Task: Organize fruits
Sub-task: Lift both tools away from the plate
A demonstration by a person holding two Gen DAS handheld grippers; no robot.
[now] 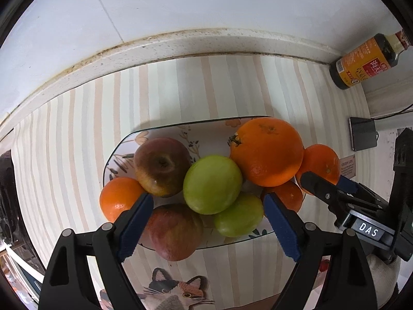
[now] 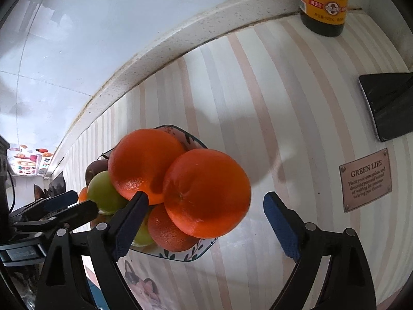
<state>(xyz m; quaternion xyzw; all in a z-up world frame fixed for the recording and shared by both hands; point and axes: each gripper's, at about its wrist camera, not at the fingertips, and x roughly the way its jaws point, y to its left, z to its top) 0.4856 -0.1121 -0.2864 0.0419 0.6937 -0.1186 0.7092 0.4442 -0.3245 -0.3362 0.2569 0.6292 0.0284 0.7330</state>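
Note:
A flowered plate (image 1: 165, 129) on the striped cloth holds a pile of fruit: two red apples (image 1: 161, 166), two green apples (image 1: 211, 184), a large orange (image 1: 267, 151) and several smaller oranges (image 1: 117, 196). My left gripper (image 1: 207, 204) is open and empty above the plate's near side, over the green apples. My right gripper (image 2: 205, 201) is open, its fingers either side of an orange (image 2: 206, 192) at the plate's right end; whether they touch it I cannot tell. The right gripper also shows in the left wrist view (image 1: 322, 183).
A dark sauce bottle (image 1: 366, 60) with a yellow label stands at the back right by the wall ledge. A black flat device (image 1: 362, 133) with a cable lies right of the plate. A small "GREEN LIFE" patch (image 2: 366, 180) is on the cloth.

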